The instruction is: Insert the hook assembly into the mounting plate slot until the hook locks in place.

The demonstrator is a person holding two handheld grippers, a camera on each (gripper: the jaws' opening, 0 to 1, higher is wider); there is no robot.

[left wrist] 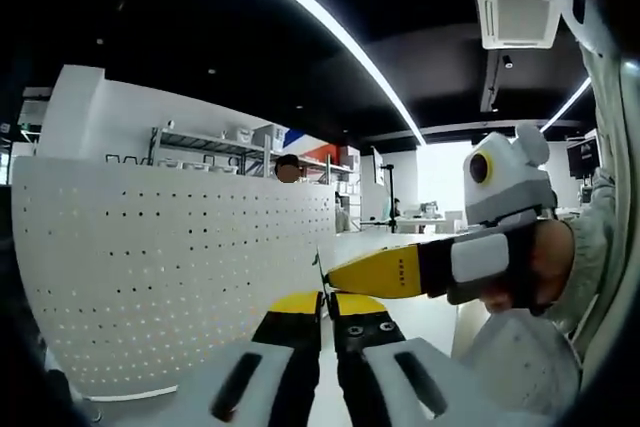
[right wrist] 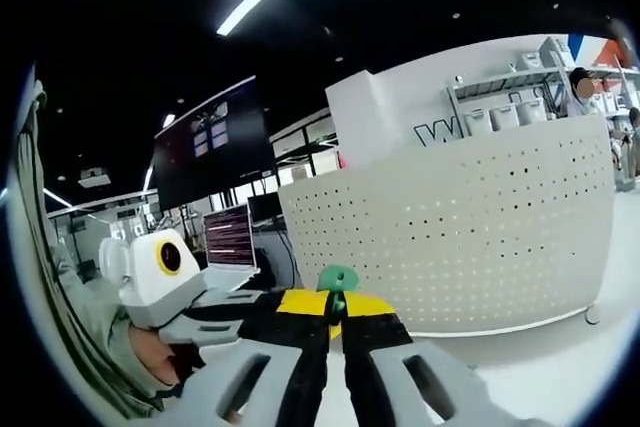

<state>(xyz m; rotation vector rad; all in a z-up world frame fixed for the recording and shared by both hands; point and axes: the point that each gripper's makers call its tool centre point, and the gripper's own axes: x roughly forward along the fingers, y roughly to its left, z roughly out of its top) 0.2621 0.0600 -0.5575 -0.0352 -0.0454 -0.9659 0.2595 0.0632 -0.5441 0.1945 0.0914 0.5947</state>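
**Entry: hook held aloft, plate not yet met**

Right gripper (right wrist: 336, 315): yellow-tipped jaws together, pinching a small green plastic hook piece (right wrist: 337, 279). Left gripper (left wrist: 327, 309): jaws together on a thin dark sliver, identity unclear; the right gripper's tip is touching or just beside it. White perforated curved panel (left wrist: 170, 267) behind. Judged step: aligning parts in the air. Next: find the slot, seat the hook squarely.

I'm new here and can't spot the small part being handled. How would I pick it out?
Find the big white curved panel dotted with holes. In front of it, the right tongs, tipped yellow and black, are closed together. Pinched at their tips is a small green piece with a rounded head, the one green thing among white, black and yellow.
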